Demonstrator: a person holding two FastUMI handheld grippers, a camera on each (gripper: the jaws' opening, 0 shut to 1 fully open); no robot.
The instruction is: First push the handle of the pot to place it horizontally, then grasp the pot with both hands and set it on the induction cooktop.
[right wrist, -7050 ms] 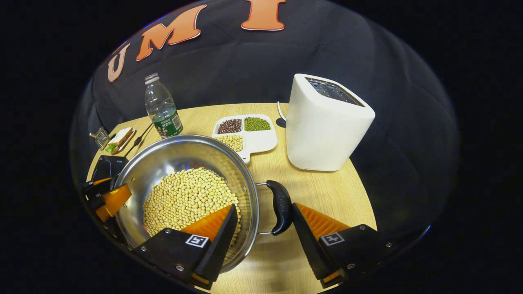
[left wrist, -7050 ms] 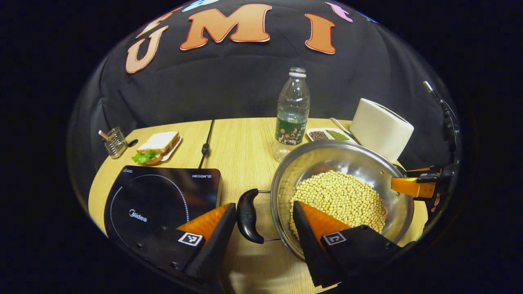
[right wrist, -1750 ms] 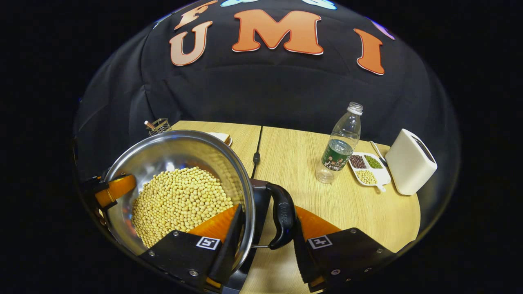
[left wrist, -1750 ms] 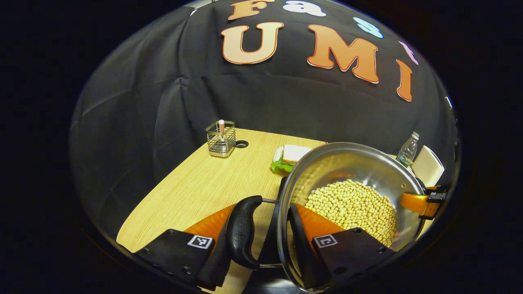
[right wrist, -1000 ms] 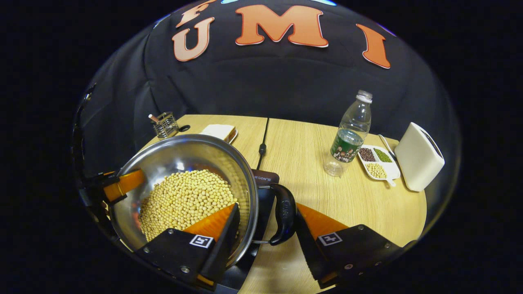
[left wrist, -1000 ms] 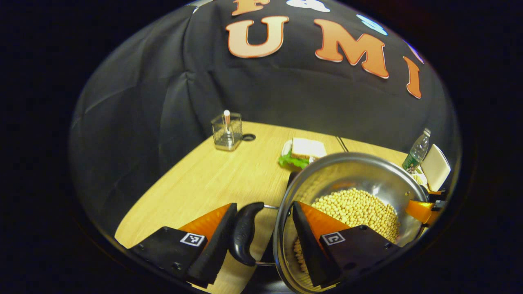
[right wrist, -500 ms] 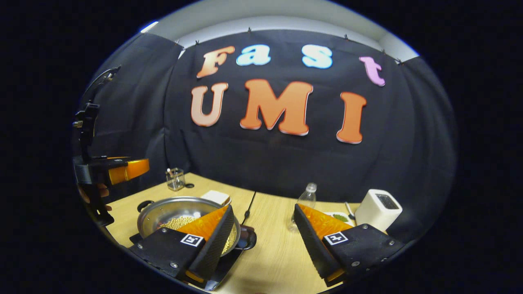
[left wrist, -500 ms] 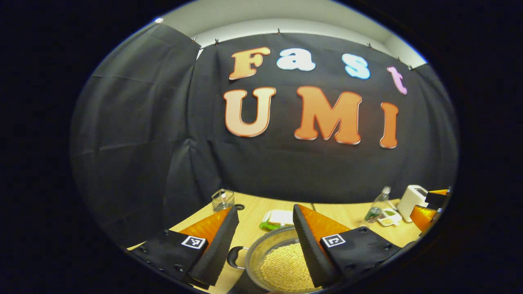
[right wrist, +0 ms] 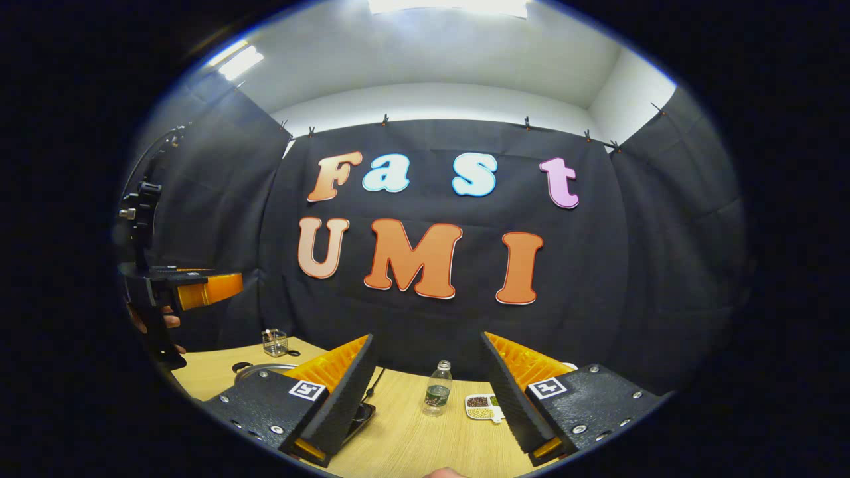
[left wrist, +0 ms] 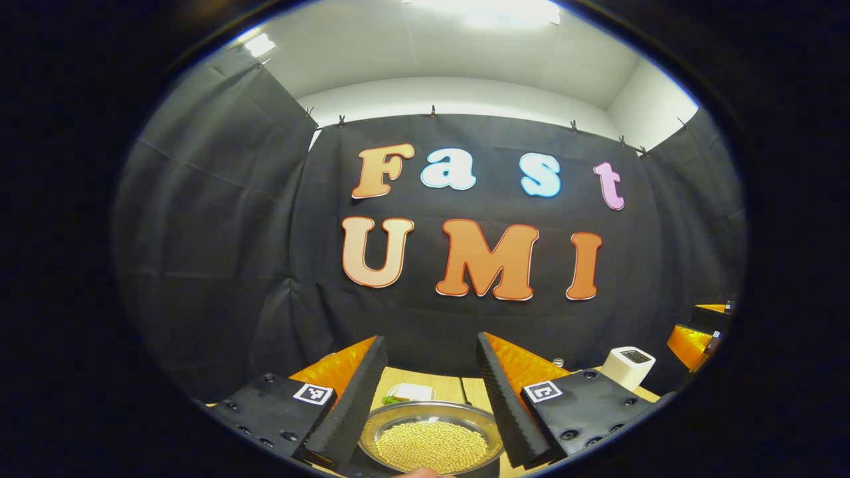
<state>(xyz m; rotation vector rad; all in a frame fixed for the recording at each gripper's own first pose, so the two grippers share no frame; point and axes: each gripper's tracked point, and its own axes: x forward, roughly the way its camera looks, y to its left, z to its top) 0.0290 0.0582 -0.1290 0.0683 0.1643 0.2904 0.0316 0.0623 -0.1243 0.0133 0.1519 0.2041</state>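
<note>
Left gripper [left wrist: 425,398]: fingers spread wide, holding nothing, raised well above the table. Right gripper [right wrist: 425,398]: likewise wide open and empty, also held high.

Nearest below, in the left gripper view, the pot [left wrist: 431,439] sits between the two finger outlines, upright and level, with a heap of pale beans [left wrist: 431,446] inside. In the right gripper view its rim [right wrist: 262,367] shows at the left, over the dark cooktop [right wrist: 362,413] whose corner appears beside the left finger. Judged from this, the pot rests on the cooktop and the task looks complete.

Handling assessment: a rigid steel pot, smooth-walled and probably slippery at the rim; the bean load makes it fairly heavy and liable to shift if tilted. Any further lift should be taken at the two side handles, both together, kept level. The handles are not clearly visible now.

Farther right on the table [right wrist: 412,438]: a bottle [right wrist: 436,388], a divided dish [right wrist: 481,406], then a white appliance [left wrist: 627,365].
</note>
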